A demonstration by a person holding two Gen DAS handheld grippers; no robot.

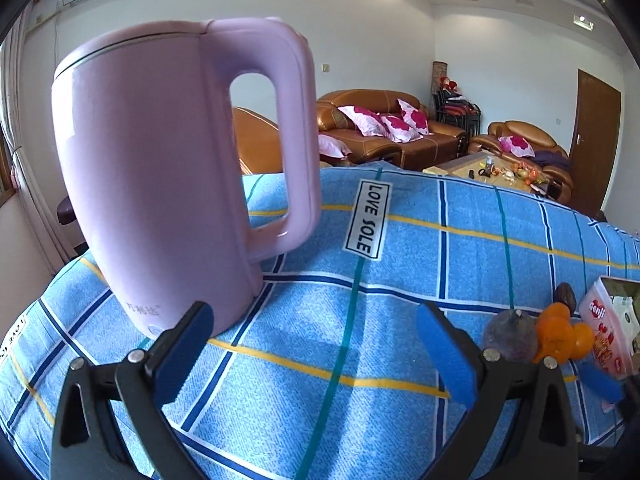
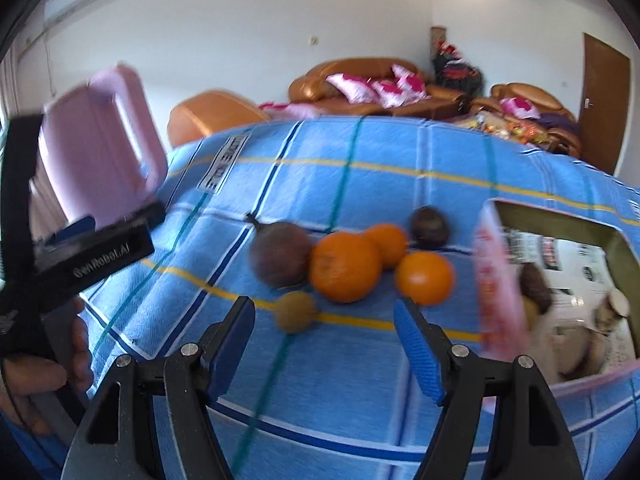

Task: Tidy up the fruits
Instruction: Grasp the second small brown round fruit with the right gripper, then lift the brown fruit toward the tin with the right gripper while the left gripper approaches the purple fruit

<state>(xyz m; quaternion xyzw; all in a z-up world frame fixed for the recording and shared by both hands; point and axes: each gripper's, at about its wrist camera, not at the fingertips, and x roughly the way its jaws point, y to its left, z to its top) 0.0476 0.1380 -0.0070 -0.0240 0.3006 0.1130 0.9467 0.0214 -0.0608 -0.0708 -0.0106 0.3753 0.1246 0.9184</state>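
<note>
Up close from the left wrist, the spread, empty left gripper (image 1: 316,344) hovers over the blue checked surface (image 1: 400,340) beside a pink kettle (image 1: 160,168), near a "LOVE SOLE" label (image 1: 367,219). Across on the right wrist view, the right gripper (image 2: 325,320) gapes empty above three oranges (image 2: 346,266), dark round fruits (image 2: 280,254) and a small brown fruit (image 2: 296,312), clustered left of an open pink carton (image 2: 500,280).

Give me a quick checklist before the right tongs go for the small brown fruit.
1. Right tongs open, nothing between them: ok.
2. Small brown fruit just ahead, free of the oranges: ok.
3. Box open, room inside: ok.
4. Left tongs open, pointed at the pink kettle, clear of the fruit: ok.
5. Picture sharpness: not ok, blurred.
6. Fruit firmness: cannot tell.
</note>
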